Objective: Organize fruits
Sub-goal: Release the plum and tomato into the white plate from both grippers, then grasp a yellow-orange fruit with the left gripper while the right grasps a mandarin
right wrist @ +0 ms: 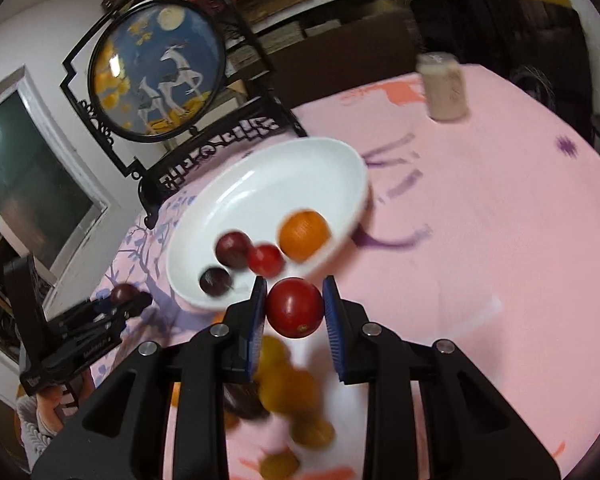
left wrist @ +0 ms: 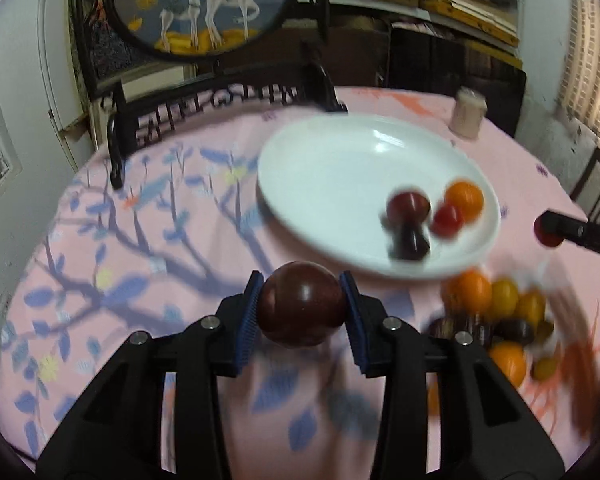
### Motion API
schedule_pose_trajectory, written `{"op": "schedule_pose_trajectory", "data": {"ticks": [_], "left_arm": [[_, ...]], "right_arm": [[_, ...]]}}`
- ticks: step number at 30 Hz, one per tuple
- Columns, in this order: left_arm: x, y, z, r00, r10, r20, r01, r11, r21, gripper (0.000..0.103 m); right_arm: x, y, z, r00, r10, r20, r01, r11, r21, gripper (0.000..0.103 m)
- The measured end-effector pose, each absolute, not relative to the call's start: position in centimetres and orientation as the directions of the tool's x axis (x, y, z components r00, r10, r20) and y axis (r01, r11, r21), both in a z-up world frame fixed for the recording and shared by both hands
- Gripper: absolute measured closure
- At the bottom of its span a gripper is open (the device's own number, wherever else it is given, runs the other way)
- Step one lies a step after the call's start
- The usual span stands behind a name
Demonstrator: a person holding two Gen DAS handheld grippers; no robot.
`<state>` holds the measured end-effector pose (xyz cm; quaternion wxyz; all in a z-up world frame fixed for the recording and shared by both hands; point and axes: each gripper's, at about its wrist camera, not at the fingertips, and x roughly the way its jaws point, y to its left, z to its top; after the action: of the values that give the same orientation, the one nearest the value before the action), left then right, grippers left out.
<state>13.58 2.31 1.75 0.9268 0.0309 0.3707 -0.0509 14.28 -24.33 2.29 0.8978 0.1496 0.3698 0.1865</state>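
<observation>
My left gripper (left wrist: 302,308) is shut on a dark red plum (left wrist: 302,310), held above the pink cloth just in front of the white plate (left wrist: 320,168). My right gripper (right wrist: 295,308) is shut on a red tomato (right wrist: 295,307), held near the plate's (right wrist: 284,176) front rim. The plate holds an orange (right wrist: 303,234), a small red tomato (right wrist: 265,259) and two dark plums (right wrist: 233,249). A pile of loose oranges, yellow and dark fruit (left wrist: 496,320) lies on the cloth, right of the left gripper and below the right one (right wrist: 288,396).
A round framed deer picture on a black stand (left wrist: 204,4) stands at the table's far edge. A beige cup (left wrist: 467,114) sits far right behind the plate. The right gripper shows at the left view's right edge (left wrist: 556,232); the left gripper shows in the right view (right wrist: 112,308).
</observation>
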Motion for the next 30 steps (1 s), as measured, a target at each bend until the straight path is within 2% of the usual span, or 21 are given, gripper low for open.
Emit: {"op": "schedule_pose_trajectory", "data": {"ticks": [3, 5, 6, 7, 15, 19, 25, 30], "left_arm": [[16.4, 1.1, 2.9, 0.728, -0.07, -0.682, 0.107, 0.994, 0.013, 0.061], [17.8, 0.5, 3.1, 0.746, -0.045, -0.665, 0.08, 0.997, 0.023, 0.046], [18.2, 0.4, 3.1, 0.754, -0.042, -0.656, 0.07, 0.997, 0.017, 0.036], [18.4, 0.5, 2.9, 0.755, -0.052, -0.653, 0.073, 0.997, 0.005, 0.035], [18.4, 1.5, 1.0, 0.712, -0.08, -0.697, 0.089, 0.996, -0.024, 0.035], [16.2, 1.1, 0.9, 0.721, -0.092, -0.687, 0.123, 0.992, -0.003, 0.03], [12.0, -0.4, 0.5, 0.719, -0.124, -0.684, 0.206, 0.978, 0.039, 0.021], [8.5, -0.6, 1.1, 0.743, -0.164, -0.649, 0.256, 0.965, 0.05, 0.013]], "right_arm": [[17.3, -22.7, 2.5, 0.661, 0.446, -0.603, -0.223, 0.885, 0.41, 0.075], [18.7, -22.1, 2.3, 0.673, 0.445, -0.591, -0.22, 0.883, 0.415, 0.074], [19.2, -21.8, 2.1, 0.678, 0.445, -0.584, -0.223, 0.883, 0.413, 0.062], [19.3, -21.6, 2.0, 0.68, 0.438, -0.588, -0.224, 0.888, 0.403, 0.042], [17.1, -23.9, 2.2, 0.691, 0.459, -0.559, -0.223, 0.871, 0.438, 0.042], [14.7, -24.8, 2.4, 0.694, 0.471, -0.544, -0.227, 0.861, 0.456, 0.042], [11.6, -25.8, 0.6, 0.682, 0.436, -0.588, -0.198, 0.883, 0.425, 0.042], [10.6, -26.9, 0.7, 0.703, 0.428, -0.568, -0.18, 0.88, 0.44, 0.041]]}}
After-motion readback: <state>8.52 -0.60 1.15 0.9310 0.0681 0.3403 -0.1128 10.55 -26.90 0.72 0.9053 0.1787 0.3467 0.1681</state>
